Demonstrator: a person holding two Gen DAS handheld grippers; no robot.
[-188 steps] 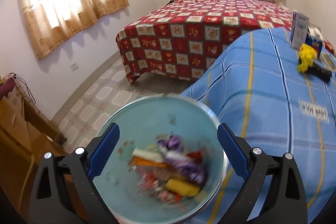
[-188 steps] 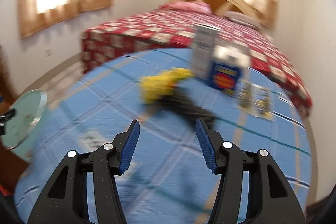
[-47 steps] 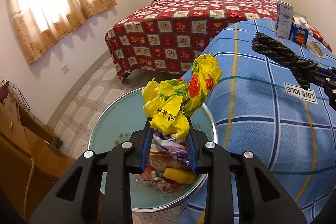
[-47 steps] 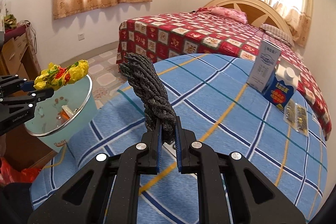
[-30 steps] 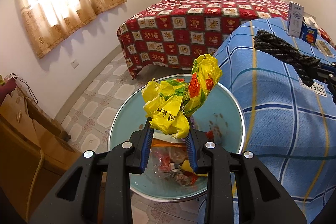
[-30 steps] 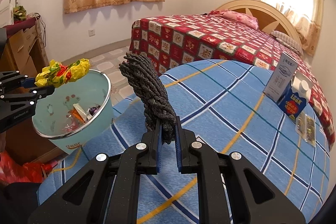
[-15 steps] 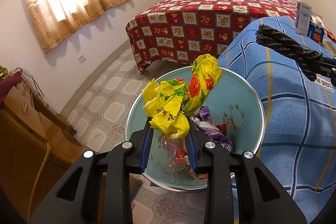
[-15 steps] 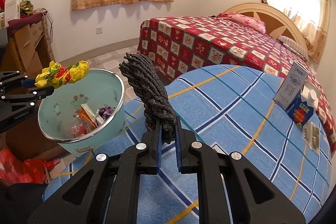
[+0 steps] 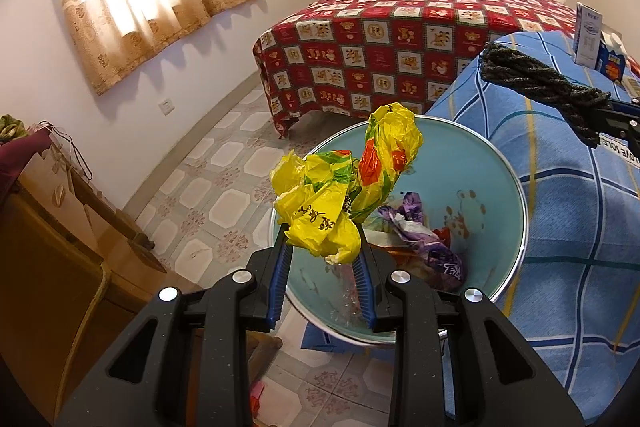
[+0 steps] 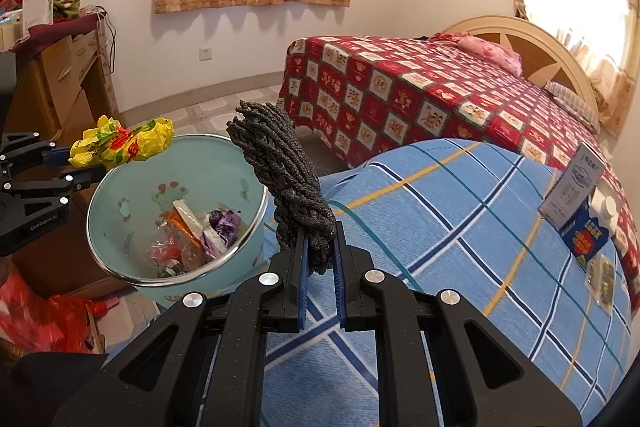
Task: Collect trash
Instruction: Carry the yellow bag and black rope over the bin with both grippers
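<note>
Your left gripper (image 9: 323,247) clenched on crumpled yellow plastic bag (image 9: 344,183); bag sits above near rim of light blue trash bin (image 9: 496,163). Your right gripper (image 10: 320,247) squeezed tight on dark grey rope bundle (image 10: 280,171), bundle sticking up over edge of blue plaid cover (image 10: 460,227), just beside bin. Bin holds wrappers (image 10: 196,231), stands on tiled floor against cover. Two cartons (image 10: 576,203) farther along cover. Red patterned bed (image 10: 420,87) behind.

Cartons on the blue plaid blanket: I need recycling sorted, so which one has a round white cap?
The short blue carton, nearer the blanket's edge. The tall white carton beside it shows no cap.
</note>
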